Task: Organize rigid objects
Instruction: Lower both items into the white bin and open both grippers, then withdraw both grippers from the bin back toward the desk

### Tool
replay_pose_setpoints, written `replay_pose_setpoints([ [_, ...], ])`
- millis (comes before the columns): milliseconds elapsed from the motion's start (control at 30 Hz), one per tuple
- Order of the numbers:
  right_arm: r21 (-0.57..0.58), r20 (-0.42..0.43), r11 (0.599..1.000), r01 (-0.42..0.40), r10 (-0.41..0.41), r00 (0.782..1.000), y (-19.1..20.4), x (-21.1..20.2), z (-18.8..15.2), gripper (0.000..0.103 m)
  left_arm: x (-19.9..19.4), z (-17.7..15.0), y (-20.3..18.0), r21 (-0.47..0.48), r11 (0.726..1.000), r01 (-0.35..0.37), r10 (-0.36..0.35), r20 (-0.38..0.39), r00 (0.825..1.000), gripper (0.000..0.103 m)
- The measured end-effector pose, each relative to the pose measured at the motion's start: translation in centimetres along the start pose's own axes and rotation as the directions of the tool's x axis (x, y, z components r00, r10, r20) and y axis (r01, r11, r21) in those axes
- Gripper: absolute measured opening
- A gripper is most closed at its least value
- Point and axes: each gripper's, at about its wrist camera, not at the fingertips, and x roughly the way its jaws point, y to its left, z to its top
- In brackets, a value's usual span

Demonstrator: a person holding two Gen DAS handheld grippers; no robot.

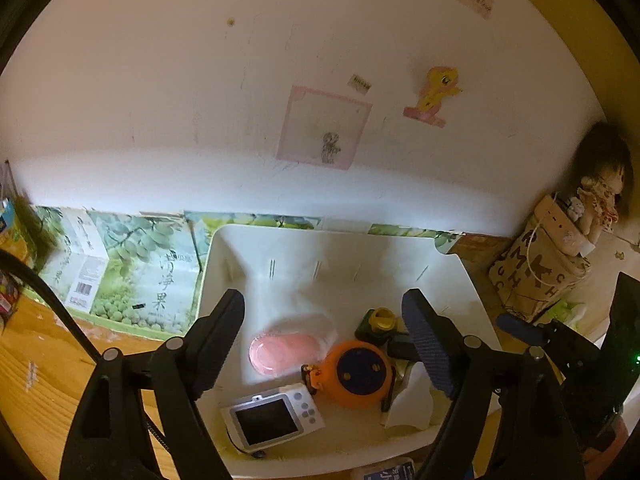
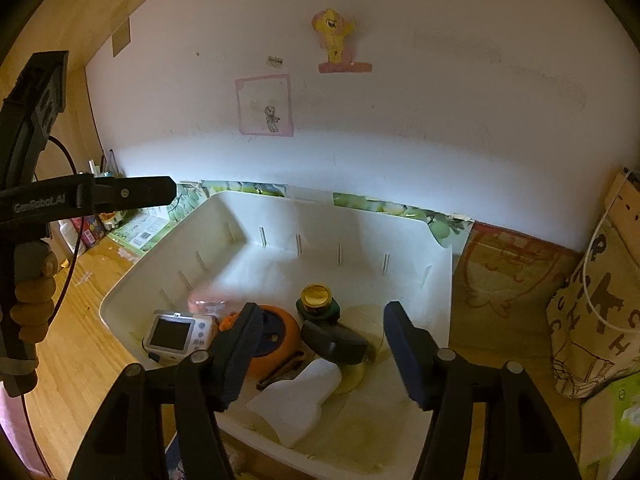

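A white plastic bin (image 1: pixel 400 252) (image 2: pixel 280 220) stands on the wooden desk against the wall. Inside lie a small white camera (image 1: pixel 276 416) (image 2: pixel 172 336), an orange round object with a dark blue face (image 1: pixel 358 374) (image 2: pixel 280 332), a pink lidded container (image 1: pixel 284 350) (image 2: pixel 208 300), a dark green jar with a yellow lid (image 1: pixel 378 322) (image 2: pixel 318 300), a dark object (image 2: pixel 334 340) and a white bottle (image 2: pixel 296 396). My left gripper (image 1: pixel 334 344) is open and empty above the bin. My right gripper (image 2: pixel 320 352) is open and empty above the bin's near side.
A green printed carton (image 1: pixel 132 268) lies left of the bin. A lettered fabric bag (image 1: pixel 536 272) (image 2: pixel 596 312) with a doll (image 1: pixel 600 196) on it stands to the right. A light green pack (image 2: pixel 616 420) lies at the right edge. The left gripper's body (image 2: pixel 40 200) shows in the right wrist view.
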Motion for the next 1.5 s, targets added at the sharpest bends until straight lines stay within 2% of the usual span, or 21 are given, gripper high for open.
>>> replay_pose_setpoints([
  [400,-0.006,0.067,0.999,0.038,-0.038,0.997,1.4,-4.8,0.7,0.079,-5.4,0.4,0.0,0.008,1.0,0.019,-0.019,0.1,0.995,0.086],
  [733,0.005,0.104,0.995,0.1,-0.1,0.99,3.7,-8.7,-0.5,0.08,-9.8,-0.9,0.6,0.015,0.999,0.049,-0.05,0.149,0.988,0.086],
  [1100,0.107,0.151,0.981,0.161,-0.176,0.973,5.9,-12.0,-3.9,0.081,-12.4,-4.1,1.5,0.054,0.996,0.073,-0.079,0.104,0.991,0.086],
  [1400,0.11,0.131,0.976,0.187,-0.201,0.971,6.8,-13.2,-7.1,0.081,-13.7,-6.7,1.3,0.007,0.996,0.088,-0.088,0.07,0.994,0.086],
  [1500,0.113,0.132,0.976,0.187,-0.201,0.971,6.7,-13.5,-8.1,0.081,-13.8,-7.5,0.9,-0.004,0.998,0.068,-0.068,0.05,0.996,0.086],
])
